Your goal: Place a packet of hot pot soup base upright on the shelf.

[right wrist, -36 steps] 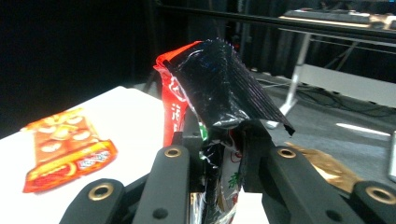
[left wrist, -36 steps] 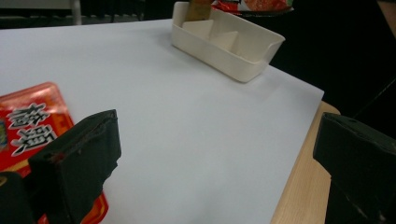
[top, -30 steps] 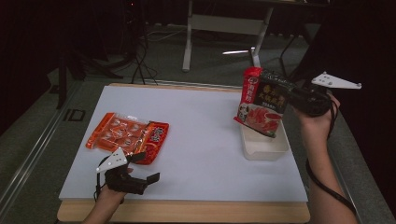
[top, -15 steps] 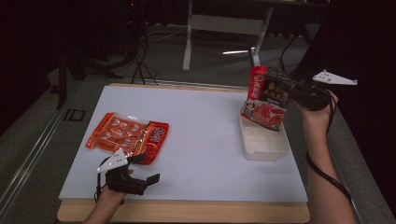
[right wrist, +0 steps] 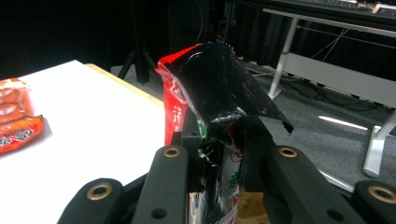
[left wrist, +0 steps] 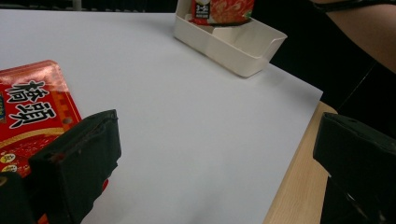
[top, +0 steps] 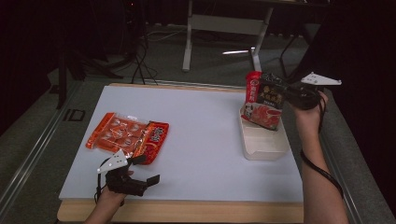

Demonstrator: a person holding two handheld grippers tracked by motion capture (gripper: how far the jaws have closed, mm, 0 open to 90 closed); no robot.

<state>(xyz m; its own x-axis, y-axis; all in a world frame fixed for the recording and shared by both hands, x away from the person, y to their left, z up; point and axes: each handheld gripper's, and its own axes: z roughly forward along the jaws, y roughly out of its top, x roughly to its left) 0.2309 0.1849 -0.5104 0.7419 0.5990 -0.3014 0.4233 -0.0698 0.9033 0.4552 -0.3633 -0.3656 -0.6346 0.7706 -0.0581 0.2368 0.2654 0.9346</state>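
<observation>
A red and black snack packet (top: 264, 99) hangs upright over the far end of a cream plastic bin (top: 267, 145) at the table's right side. My right gripper (top: 284, 94) is shut on the packet's top edge; in the right gripper view the black foil (right wrist: 219, 88) is pinched between the jaws. The packet's lower edge (left wrist: 223, 10) dips into the bin (left wrist: 233, 44) in the left gripper view. My left gripper (top: 142, 169) rests open near the table's front left edge with nothing between its fingers. An orange packet of wrapped sweets (top: 128, 135) lies flat just beyond it.
The white tabletop (top: 201, 126) has a wooden front edge (top: 187, 210). Beyond the table stand a white desk frame (top: 224, 28) and cables on a grey floor. The person's right forearm (top: 317, 177) runs along the table's right side.
My right gripper has carried the snack packet rightward and down toward the bin's far end. The left gripper has stayed put.
</observation>
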